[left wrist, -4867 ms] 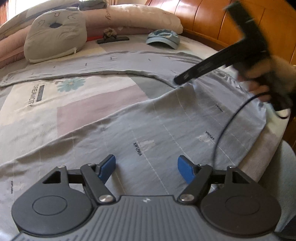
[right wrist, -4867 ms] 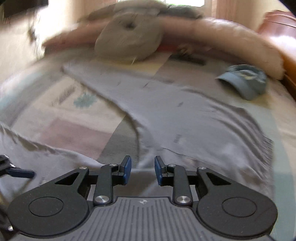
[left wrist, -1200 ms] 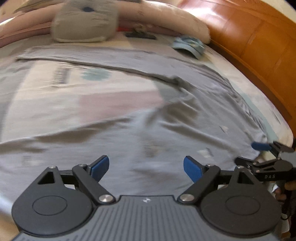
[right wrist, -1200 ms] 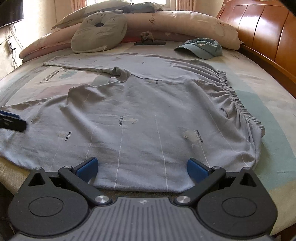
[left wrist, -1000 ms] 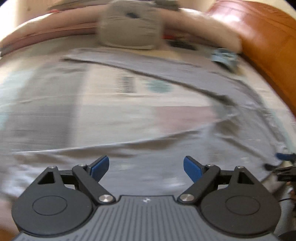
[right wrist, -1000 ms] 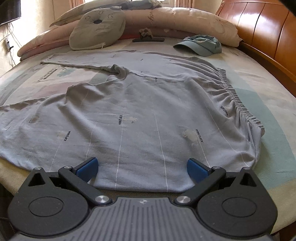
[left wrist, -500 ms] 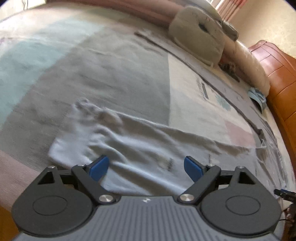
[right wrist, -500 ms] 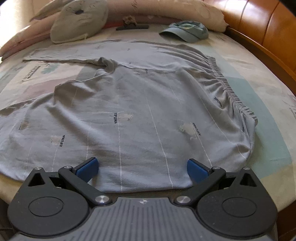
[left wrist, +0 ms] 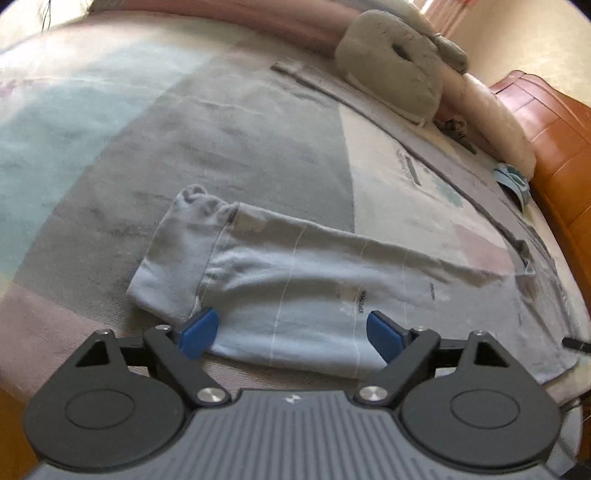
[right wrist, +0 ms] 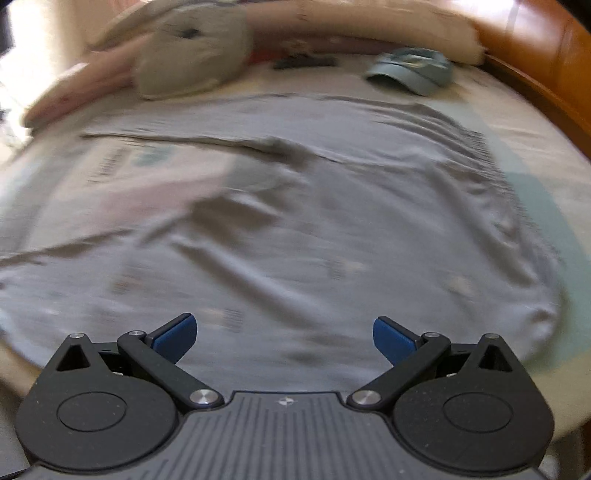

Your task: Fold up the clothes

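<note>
Grey-blue trousers (right wrist: 332, 229) lie spread flat on the bed, the waistband (right wrist: 491, 162) at the right, one leg running left along the near edge. In the left wrist view that leg's cuff end (left wrist: 184, 254) lies just ahead of my left gripper (left wrist: 291, 332), which hovers open above the leg (left wrist: 295, 291) with nothing between its blue pads. In the blurred right wrist view my right gripper (right wrist: 284, 336) stands open over the seat of the trousers, holding nothing. The far leg (left wrist: 424, 147) stretches toward the pillows.
A grey cushion (left wrist: 391, 81) and long pink pillows (right wrist: 332, 18) line the head of the bed. A blue cap (right wrist: 410, 72) and a dark clip-like item (right wrist: 306, 62) lie near them. The wooden bed frame (left wrist: 554, 147) runs along the right. The patterned bedsheet (left wrist: 110, 122) shows left of the trousers.
My left gripper swung left along the near leg to its cuff end and dropped closer to it. My right gripper rose and shifted over the trousers; its view is now blurred.
</note>
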Demonstrator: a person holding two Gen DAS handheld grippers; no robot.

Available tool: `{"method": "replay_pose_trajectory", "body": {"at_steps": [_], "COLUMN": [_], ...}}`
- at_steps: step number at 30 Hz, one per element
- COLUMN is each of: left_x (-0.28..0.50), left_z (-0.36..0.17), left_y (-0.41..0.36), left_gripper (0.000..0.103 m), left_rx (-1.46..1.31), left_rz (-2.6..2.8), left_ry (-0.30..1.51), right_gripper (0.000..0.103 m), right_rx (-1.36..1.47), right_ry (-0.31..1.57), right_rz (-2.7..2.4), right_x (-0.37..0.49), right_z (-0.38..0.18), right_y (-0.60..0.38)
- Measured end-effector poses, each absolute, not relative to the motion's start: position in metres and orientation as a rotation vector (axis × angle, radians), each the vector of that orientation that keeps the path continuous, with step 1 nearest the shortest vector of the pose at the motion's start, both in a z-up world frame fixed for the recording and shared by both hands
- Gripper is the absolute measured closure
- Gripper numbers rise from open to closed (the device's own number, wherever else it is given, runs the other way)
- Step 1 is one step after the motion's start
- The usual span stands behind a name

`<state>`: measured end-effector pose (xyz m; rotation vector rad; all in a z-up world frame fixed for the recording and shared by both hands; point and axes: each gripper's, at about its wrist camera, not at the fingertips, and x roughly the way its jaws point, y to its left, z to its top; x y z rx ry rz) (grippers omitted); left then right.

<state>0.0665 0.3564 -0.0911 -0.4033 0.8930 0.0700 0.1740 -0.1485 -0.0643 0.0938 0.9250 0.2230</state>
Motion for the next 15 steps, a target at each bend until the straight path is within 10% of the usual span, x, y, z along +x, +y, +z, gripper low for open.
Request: {"method": "replay_pose_trajectory", "body": {"at_steps": [15], "left_x": [0.030], "left_z": [-0.110], "left_y": [0.409], "left_gripper": [0.014], "left_rx": [-0.869], "left_rz": [0.088], "left_ry": [0.679], "right_gripper": [0.000], "right_rx": [0.239], "right_ry": [0.989], "right_rz": [0.311], "right_x": [0.177], "right_z": [-0.081], "right_y": [-0.132]}}
